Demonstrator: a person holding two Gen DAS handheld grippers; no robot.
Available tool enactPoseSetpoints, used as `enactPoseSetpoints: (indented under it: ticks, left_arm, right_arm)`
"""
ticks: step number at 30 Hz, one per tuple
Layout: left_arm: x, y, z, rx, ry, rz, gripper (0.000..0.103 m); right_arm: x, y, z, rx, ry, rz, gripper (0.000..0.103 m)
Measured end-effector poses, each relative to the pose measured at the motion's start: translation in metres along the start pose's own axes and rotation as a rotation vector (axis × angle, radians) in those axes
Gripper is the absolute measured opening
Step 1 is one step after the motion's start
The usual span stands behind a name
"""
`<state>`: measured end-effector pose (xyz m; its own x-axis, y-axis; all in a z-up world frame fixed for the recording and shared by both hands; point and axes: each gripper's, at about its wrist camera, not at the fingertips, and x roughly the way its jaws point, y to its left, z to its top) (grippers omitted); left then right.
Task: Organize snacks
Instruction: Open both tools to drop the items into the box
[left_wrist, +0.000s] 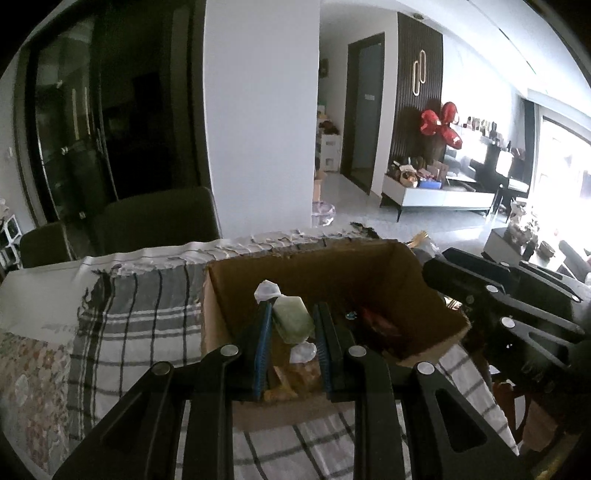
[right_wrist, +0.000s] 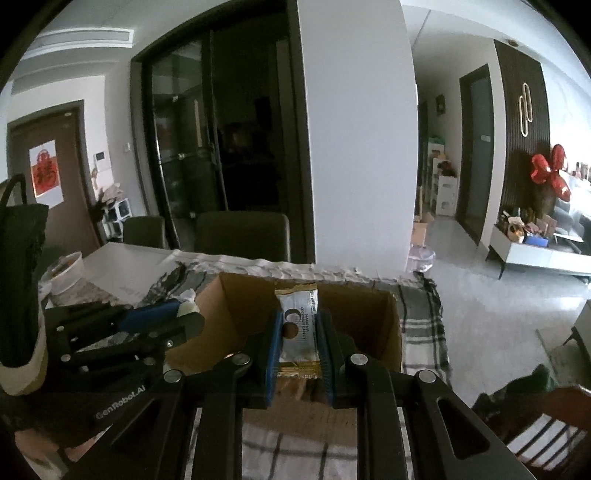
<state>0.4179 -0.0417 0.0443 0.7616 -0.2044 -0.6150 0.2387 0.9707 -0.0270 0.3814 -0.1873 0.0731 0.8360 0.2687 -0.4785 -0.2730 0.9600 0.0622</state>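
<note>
An open cardboard box (left_wrist: 417, 280) stands on a checked cloth (left_wrist: 140, 317); it also shows in the right wrist view (right_wrist: 243, 310). My left gripper (left_wrist: 293, 314) is shut on a pale green wrapped candy (left_wrist: 293, 319) with clear twisted ends, held over the box. My right gripper (right_wrist: 299, 325) is shut on a white and gold snack bar (right_wrist: 299, 325), held over the box. The right gripper shows at the right in the left wrist view (left_wrist: 517, 310); the left gripper shows at the left in the right wrist view (right_wrist: 110, 339). Red wrappers (left_wrist: 380, 321) lie inside the box.
The table (right_wrist: 122, 266) carries a white bowl (right_wrist: 66, 273) at the far left and a dark bag (right_wrist: 22, 280). Two dark chairs (right_wrist: 240, 236) stand behind the table. A white pillar (right_wrist: 354, 147) rises beyond. A wooden chair (right_wrist: 546, 435) sits at the lower right.
</note>
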Motion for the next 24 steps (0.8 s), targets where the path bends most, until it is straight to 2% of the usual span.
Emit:
enactPoseSetpoints:
  ticks: [4,5,6,8,9,10,12,17,24]
  left_arm:
    - [0.014,0.003,0.002,0.005,0.014,-0.017,0.024]
    - [0.016,0.003,0.003,0.004,0.015,-0.015,0.026]
    - [0.017,0.003,0.004,0.005,0.017,-0.014,0.036]
    - [0.015,0.004,0.003,0.003,-0.003,0.019,0.050]
    - [0.012,0.004,0.002,0.005,-0.013,0.035,0.053]
    - [0.008,0.004,0.000,0.012,-0.025,0.060,0.054]
    - [0.002,0.004,-0.004,0.019,-0.033,0.099,0.061]
    - [-0.027,-0.002,-0.019,0.022,-0.080,0.169,0.068]
    - [-0.080,-0.005,-0.043,0.008,-0.136,0.196,0.081]
  right_arm:
    - [0.021,-0.006,0.000,-0.003,0.027,-0.012,0.020]
    - [0.024,-0.007,0.000,0.000,0.030,-0.013,0.020]
    - [0.027,-0.008,0.000,0.007,0.032,-0.019,0.021]
    - [0.030,-0.011,0.000,0.019,0.045,-0.033,0.034]
    - [0.030,-0.013,-0.001,0.029,0.044,-0.046,0.048]
    - [0.028,-0.014,-0.003,0.034,0.035,-0.065,0.052]
    - [0.024,-0.014,-0.006,0.020,0.035,-0.094,0.052]
    - [0.002,-0.013,-0.017,0.035,0.035,-0.116,0.055]
    - [-0.047,0.003,-0.033,0.026,-0.004,-0.139,0.064]
